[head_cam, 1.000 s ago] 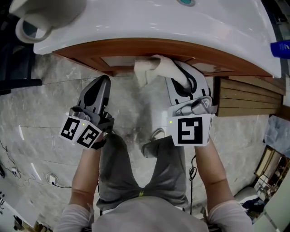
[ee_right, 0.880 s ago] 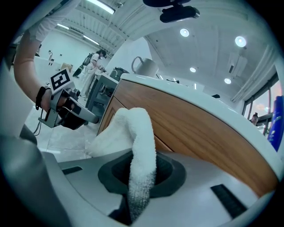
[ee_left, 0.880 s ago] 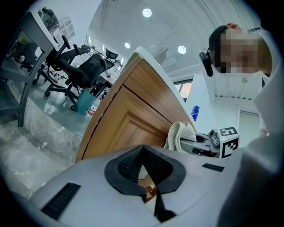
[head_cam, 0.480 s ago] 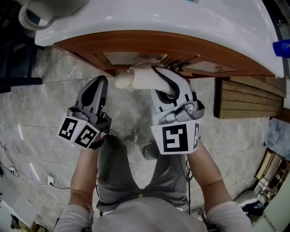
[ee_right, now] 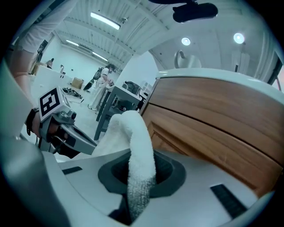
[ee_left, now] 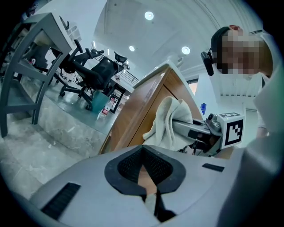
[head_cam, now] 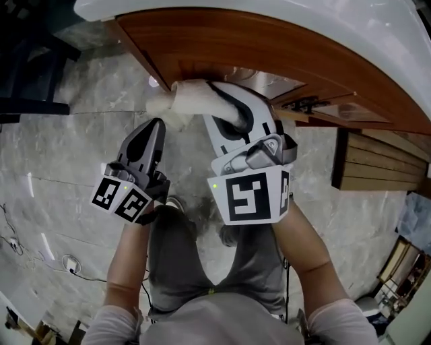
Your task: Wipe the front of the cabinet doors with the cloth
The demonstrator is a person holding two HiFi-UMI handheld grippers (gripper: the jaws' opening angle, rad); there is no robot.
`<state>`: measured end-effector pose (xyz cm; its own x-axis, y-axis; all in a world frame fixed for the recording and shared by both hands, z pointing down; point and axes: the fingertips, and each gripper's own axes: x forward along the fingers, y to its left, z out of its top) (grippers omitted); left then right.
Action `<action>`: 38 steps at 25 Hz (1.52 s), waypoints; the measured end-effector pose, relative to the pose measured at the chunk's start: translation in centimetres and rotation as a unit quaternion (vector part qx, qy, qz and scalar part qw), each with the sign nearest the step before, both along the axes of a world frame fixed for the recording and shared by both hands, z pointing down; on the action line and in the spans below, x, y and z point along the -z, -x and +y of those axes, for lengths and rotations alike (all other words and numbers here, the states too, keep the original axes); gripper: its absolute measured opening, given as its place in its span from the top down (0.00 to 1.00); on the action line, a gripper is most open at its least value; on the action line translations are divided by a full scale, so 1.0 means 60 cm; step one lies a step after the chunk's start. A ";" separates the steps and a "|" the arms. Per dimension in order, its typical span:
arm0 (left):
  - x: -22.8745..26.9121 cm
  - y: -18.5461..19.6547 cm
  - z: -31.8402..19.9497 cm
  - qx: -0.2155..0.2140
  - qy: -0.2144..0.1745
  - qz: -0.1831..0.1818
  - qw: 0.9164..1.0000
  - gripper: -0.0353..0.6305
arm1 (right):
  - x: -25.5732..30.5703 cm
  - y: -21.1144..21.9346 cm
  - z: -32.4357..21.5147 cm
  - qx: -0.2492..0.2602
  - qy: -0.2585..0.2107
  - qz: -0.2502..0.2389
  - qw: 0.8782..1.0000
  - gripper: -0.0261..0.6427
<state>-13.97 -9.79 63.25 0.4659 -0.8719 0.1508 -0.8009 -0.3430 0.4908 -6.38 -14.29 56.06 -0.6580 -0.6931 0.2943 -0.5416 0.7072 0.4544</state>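
Note:
A white cloth [head_cam: 180, 101] is bunched at the tip of my right gripper [head_cam: 215, 102], which is shut on it. The cloth lies against the brown wooden cabinet front [head_cam: 222, 47], near its left end below the counter. In the right gripper view the cloth [ee_right: 135, 146] rises between the jaws, with the cabinet door [ee_right: 213, 119] close on the right. My left gripper [head_cam: 156, 128] hangs lower left of the cloth, shut and holding nothing, apart from the cabinet. In the left gripper view, the cloth [ee_left: 168, 119] drapes over the right gripper against the cabinet [ee_left: 146, 106].
A white countertop [head_cam: 283, 17] overhangs the cabinet. A dark handle [head_cam: 306, 104] sits on a door to the right. A slatted wooden panel [head_cam: 377, 162] stands at right. Grey marble floor [head_cam: 60, 155] lies below. Office chairs [ee_left: 95, 71] and a grey table frame [ee_left: 26, 66] stand off to the left.
My right gripper has carried the cloth leftward along the cabinet front. The head view has moved closer to the cabinet. The left gripper has barely moved.

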 end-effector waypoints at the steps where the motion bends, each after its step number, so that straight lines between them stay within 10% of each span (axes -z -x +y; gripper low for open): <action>1: -0.007 0.002 -0.002 0.000 -0.001 0.001 1.000 0.92 | -0.006 0.004 -0.005 -0.001 -0.001 -0.001 1.000 0.85; 38: -0.010 -0.132 -0.018 -0.058 0.006 0.018 0.998 0.92 | -0.044 -0.243 -0.027 -0.127 0.026 0.044 0.991 0.85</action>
<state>-6.06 -10.87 63.87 0.5691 -0.8098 0.1428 -0.7379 -0.4264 0.5231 8.22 -15.92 58.68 -0.4352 -0.8151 0.3823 -0.6648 0.5773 0.4741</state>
